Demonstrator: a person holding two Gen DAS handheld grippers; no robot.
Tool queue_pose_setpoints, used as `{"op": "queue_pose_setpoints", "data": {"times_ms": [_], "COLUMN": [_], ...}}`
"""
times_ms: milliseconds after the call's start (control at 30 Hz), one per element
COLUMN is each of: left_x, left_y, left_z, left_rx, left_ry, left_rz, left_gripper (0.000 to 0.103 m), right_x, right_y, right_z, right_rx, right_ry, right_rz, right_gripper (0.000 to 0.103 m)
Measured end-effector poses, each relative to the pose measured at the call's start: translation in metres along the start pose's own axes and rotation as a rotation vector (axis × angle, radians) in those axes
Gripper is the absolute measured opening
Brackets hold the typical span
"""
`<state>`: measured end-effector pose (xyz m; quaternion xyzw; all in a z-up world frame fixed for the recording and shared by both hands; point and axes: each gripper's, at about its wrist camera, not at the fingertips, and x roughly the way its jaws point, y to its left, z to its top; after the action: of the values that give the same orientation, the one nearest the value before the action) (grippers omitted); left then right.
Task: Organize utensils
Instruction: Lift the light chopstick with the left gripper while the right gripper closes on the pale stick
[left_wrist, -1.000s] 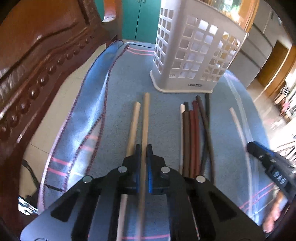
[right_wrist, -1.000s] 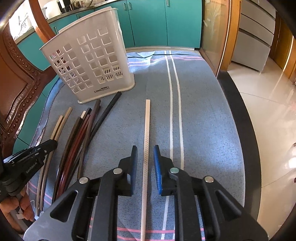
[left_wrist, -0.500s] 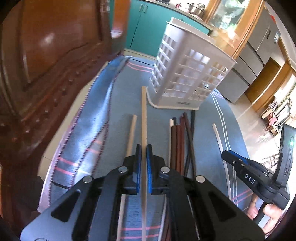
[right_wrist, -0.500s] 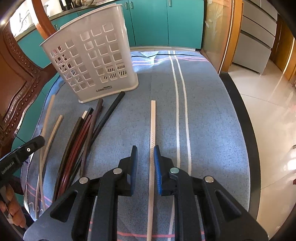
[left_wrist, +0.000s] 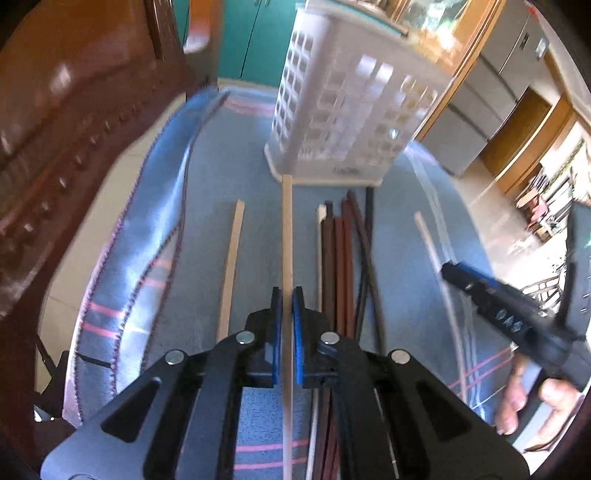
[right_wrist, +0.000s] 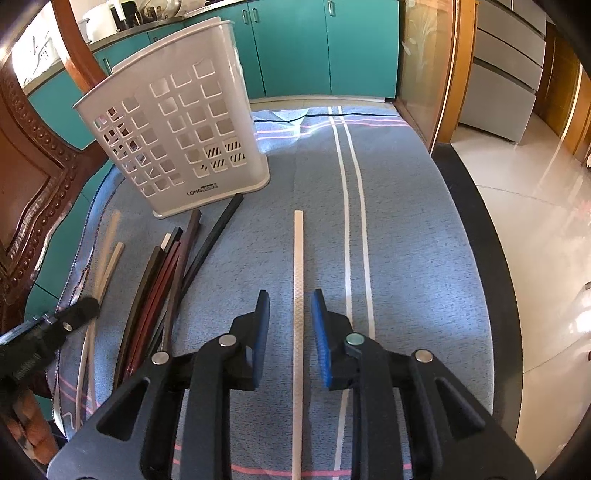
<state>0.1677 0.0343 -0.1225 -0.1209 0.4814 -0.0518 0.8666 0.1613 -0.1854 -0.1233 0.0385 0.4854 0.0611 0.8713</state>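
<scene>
Wooden chopstick (left_wrist: 287, 236), lower end cut off.

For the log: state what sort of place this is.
Probably a home kitchen or dining area: teal cabinets, dishes on the counter, and a cloth-covered table beside a carved wooden chair.

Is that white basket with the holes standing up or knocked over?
Upright. The white basket stands on its base on the blue cloth, opening upward. Whether anything is inside, cannot tell.
</scene>
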Motion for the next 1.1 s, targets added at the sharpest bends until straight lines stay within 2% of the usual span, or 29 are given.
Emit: {"op": "queue_pose_setpoints", "data": {"times_ms": [100, 233, 300, 333, 400, 433, 467, 600, 700, 867, 1000, 1100], "left_x": [0.009, 0.027, 0.032, 0.033, 0.036, 0.036, 0.038, 0.034, 0.002, -0.068, -0.129, -0.180], "left_y": [-0.003, -0.015, -0.021, -0.023, -0.029, -0.031, -0.033, -0.036, -0.041, -0.050, -0.061, -0.063], "left_z": [0.002, 0.014, 0.019, 0.020, 0.021, 0.021, 0.022, 0.022, 0.026, 0.032, 0.051, 0.068], "left_rx": [0.021, 0.062, 0.085, 0.091, 0.112, 0.119, 0.130, 0.115, 0.123, 0.135, 0.137, 0.112], "left_ry": [0.015, 0.027, 0.035, 0.038, 0.040, 0.039, 0.035, 0.013, -0.075, -0.230, -0.381, -0.530], "left_rz": [0.022, 0.099, 0.115, 0.122, 0.155, 0.166, 0.181, 0.153, 0.151, 0.110, 0.052, -0.024], "left_gripper": [0.008, 0.013, 0.019, 0.021, 0.021, 0.018, 0.009, 0.007, 0.007, 0.007, 0.007, 0.007], "right_x": [0.000, 0.012, 0.023, 0.027, 0.031, 0.032, 0.033, 0.030, 0.010, -0.055, -0.117, -0.159], "right_y": [-0.002, 0.002, 0.005, 0.008, 0.012, 0.013, 0.012, 0.010, 0.009, 0.001, -0.005, -0.009], "right_z": [0.001, 0.007, 0.011, 0.013, 0.016, 0.018, 0.019, 0.021, 0.024, 0.036, 0.047, 0.059], "right_rx": [-0.002, -0.034, -0.057, -0.071, -0.097, -0.093, -0.084, -0.060, -0.049, -0.023, -0.016, -0.006], "right_ry": [0.002, 0.029, 0.065, 0.075, 0.075, 0.082, 0.087, 0.085, 0.029, -0.115, -0.243, -0.349], "right_rz": [-0.010, -0.077, -0.095, -0.102, -0.130, -0.122, -0.108, -0.052, -0.007, 0.103, 0.178, 0.221], "right_gripper": [0.024, 0.024, 0.024, 0.028, 0.028, 0.021, 0.006, 0.006, 0.006, 0.006, 0.006, 0.006]}}
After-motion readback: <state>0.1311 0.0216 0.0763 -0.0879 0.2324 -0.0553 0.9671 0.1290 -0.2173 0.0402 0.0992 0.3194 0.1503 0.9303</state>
